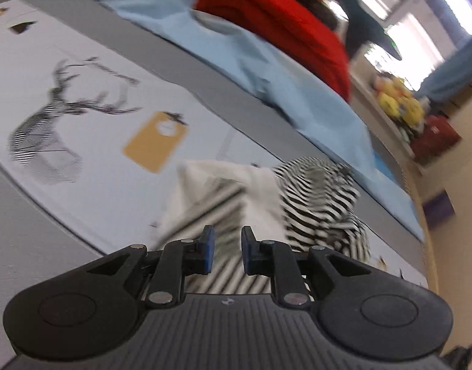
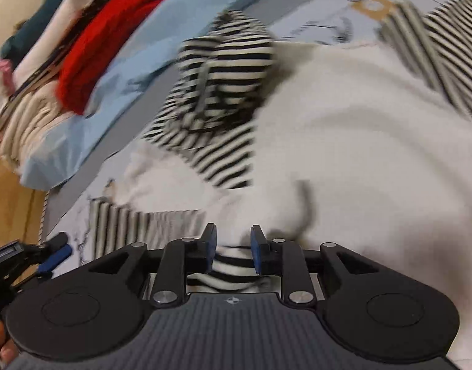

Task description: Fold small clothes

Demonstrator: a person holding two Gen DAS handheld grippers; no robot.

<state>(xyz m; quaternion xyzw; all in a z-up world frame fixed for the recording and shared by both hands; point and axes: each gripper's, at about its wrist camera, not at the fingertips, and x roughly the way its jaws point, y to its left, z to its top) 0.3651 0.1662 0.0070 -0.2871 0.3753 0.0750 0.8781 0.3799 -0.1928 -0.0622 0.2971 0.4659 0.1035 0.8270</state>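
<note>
Here we are over the bed, both views smeared with motion blur, and the garment in play is a small white top with black-and-white striped hood and sleeves (image 2: 344, 141), lying on the printed bedsheet (image 1: 91, 141) with its stag drawing. How far along? I'd say mid-fold at best: the white body lies fairly flat in the right wrist view, but the striped hood (image 2: 223, 61) is bunched up in a lump and a striped sleeve trails off toward the upper right, so there is no tidy packet yet. Beyond it a pale blue garment (image 1: 297, 92) sprawls unfolded, and further back a red one (image 1: 276, 21) sits with a heap of other clothes, so plenty looks left to do.

Now the left gripper (image 1: 226, 249): blue pads parted with a clear gap, striped cloth showing through that gap just beneath, nothing pinched as far as I can see. The top lies right under and ahead of it, hood lump off to the right.

The right gripper (image 2: 233, 251): pads likewise apart, a striped edge of the top sitting between them, but they don't look pressed onto it; the blur makes contact hard to call. White fabric spreads ahead and to the right of it. At the lower left edge the other gripper's blue tip pokes in, just beside the garment's striped hem
</note>
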